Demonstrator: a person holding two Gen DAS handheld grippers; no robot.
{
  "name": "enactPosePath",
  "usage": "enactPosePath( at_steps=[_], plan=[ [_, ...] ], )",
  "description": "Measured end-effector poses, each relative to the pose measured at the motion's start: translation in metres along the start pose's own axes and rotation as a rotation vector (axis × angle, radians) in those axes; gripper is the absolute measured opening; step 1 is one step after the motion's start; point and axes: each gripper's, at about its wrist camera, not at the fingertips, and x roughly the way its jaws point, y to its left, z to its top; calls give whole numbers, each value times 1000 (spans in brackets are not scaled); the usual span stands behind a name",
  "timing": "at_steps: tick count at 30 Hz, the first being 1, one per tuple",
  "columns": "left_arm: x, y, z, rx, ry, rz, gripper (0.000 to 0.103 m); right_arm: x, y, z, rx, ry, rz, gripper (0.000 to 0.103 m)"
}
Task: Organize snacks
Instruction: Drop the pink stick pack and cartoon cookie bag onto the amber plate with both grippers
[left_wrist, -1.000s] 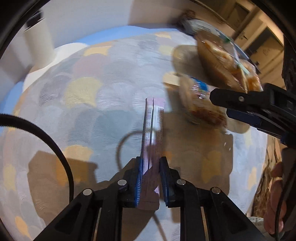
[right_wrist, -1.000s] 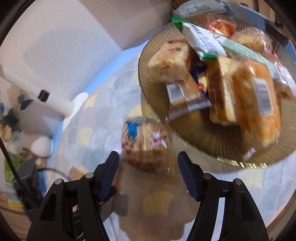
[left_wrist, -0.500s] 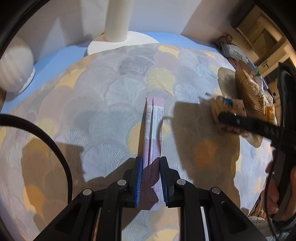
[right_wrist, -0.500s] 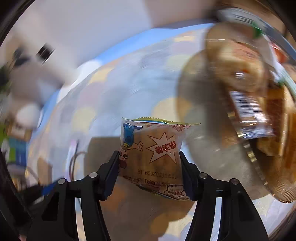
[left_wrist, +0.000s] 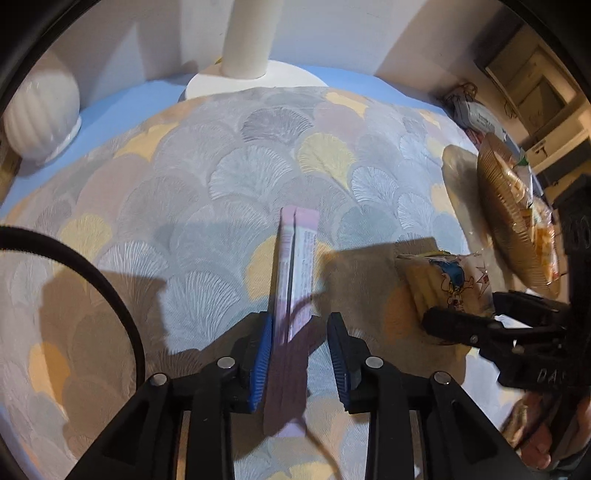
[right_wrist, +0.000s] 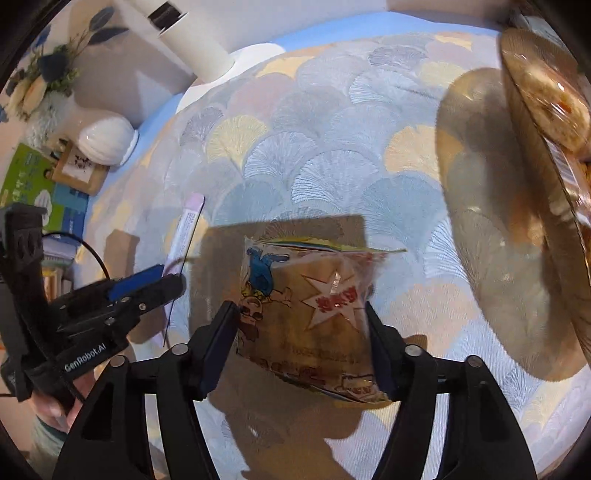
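Left gripper (left_wrist: 300, 345) just opening off pink stick (left_wrist: 295, 273), right gripper (right_wrist: 301, 343) clamping snack packet (right_wrist: 310, 314)

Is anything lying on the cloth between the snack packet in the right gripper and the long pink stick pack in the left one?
Nothing visible. Between the snack packet in the right gripper and the pink stick pack in the left gripper lies only bare patterned tablecloth and shadow.
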Motion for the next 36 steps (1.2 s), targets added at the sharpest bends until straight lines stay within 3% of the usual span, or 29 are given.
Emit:
enactPosePath(
  at_steps=[1,3,7,11,20,27,36],
  plan=[
    [1,-2,0,12,-4,21,18,3,8,-1,-29,-8,-25,65],
    [-2,-2,1,12,-8,20,17,2,13,-5,-63,-26,-38,60],
    [-19,0,-2,-19,-41,-39,17,-6,6,-11,-23,-23,67,57],
    [-40,-5,-2,-38,-76,-47,17,-24,1,-17,0,-31,157,56],
    [-78,-55,18,-4,-158,-64,17,-96,-11,-26,-29,-123,232,56],
    [-104,-135,45,91,-244,-100,17,-179,-65,-24,-14,-279,191,56],
    [-109,-240,84,207,-292,-156,17,-262,-152,0,62,-448,36,57]
  ],
)
